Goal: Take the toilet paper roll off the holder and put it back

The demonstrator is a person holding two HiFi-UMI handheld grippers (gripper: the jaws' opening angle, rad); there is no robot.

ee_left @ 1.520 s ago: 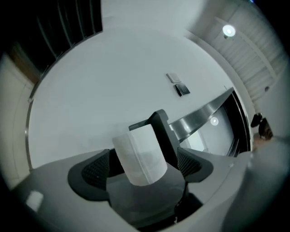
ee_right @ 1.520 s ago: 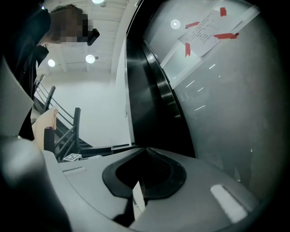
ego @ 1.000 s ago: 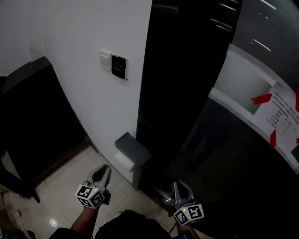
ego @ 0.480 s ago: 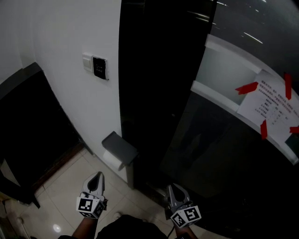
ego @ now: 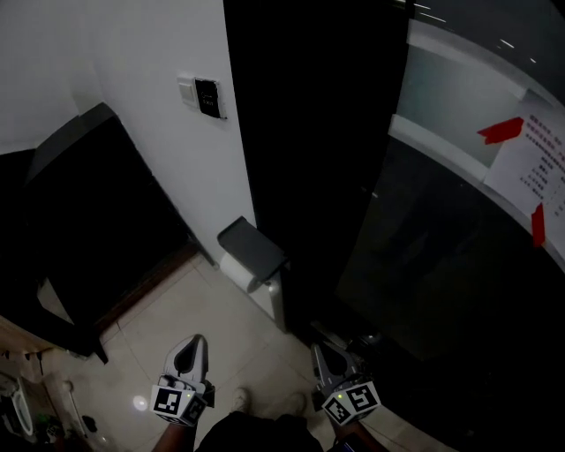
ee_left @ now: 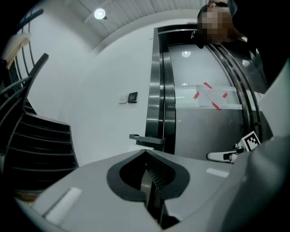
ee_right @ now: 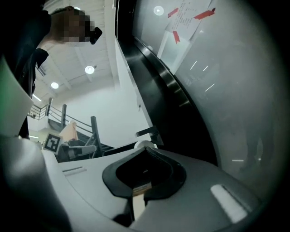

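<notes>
Washroom-like corner of a public building: grey wall-mounted holder (ego: 252,246) with white toilet paper roll (ego: 237,270), beige floor tiles (ego: 172,309), red-taped paper notice (ego: 530,169) on glass (ego: 446,97).

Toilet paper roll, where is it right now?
In the head view the toilet paper roll sits centre-left under its grey holder on the white wall, beside the black panel, ahead of the left gripper and right gripper.

Head view dim, underexposed: dark door column (ego: 309,132) near black, white wall (ego: 106,53) brightest, small glare spot on floor tile (ego: 139,403). Gripper views brighter, lit by ceiling lamp (ee_left: 99,13). Strong fisheye bend, black vignette corners. Left gripper (ee_left: 146,153) and right gripper (ee_right: 146,148) soft at close range. Lamp reflections streak glass panel (ee_right: 226,90).
</notes>
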